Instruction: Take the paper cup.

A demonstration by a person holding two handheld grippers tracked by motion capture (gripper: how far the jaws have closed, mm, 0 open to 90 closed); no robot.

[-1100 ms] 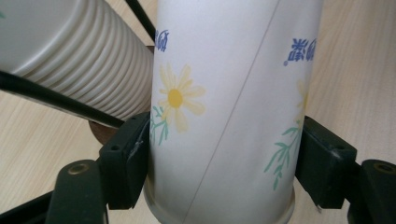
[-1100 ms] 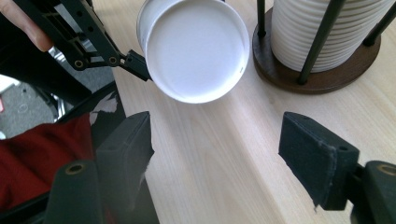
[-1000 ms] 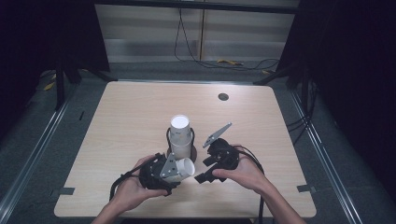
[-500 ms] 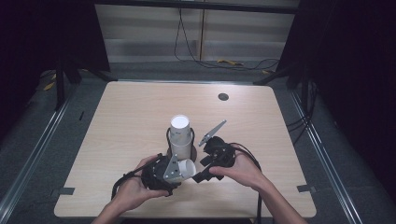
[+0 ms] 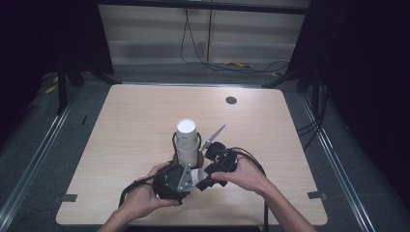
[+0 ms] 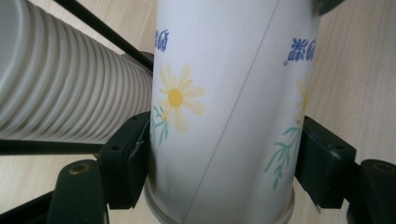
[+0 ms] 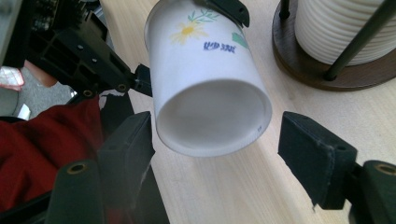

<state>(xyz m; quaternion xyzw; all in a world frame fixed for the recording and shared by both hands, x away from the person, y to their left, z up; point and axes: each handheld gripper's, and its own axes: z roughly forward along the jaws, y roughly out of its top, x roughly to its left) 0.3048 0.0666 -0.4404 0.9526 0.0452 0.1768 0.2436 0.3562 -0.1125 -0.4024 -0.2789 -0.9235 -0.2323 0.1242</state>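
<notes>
- Paper cup (image 7: 205, 79), white with a yellow daisy and blue lettering, held level above the near part of the table (image 5: 125, 125); its open mouth faces the right gripper (image 7: 212, 154).
- Left gripper (image 6: 219, 168): jaws pressed on both sides of the paper cup near its rim, as the left gripper view shows; in the high view it sits in the person's left hand (image 5: 145, 198).
- Right gripper: jaws stand partly apart on either side of the cup's mouth, with a gap at each pad; they have just been opening a little, and the cup's rim lies between them without contact.
- Stack of ribbed white cups (image 5: 186, 140) upright just behind the grippers, in a holder with a dark round wooden base (image 7: 317, 65) and thin black rods (image 7: 359, 37); it stands just beside the held cup and crowds the space behind it.
- Small dark round disc (image 5: 231, 100) on the far part of the table, well apart from the work.
- Table: pale wood grain, rounded corners; grey floor around it, cables along the far wall, dark surroundings on both sides.
- Right hand (image 5: 246, 174) and black cables cover much of the right gripper in the high view; the holder's base is largely hidden there behind the grippers.
- Lettering on the cup is too small to read.
</notes>
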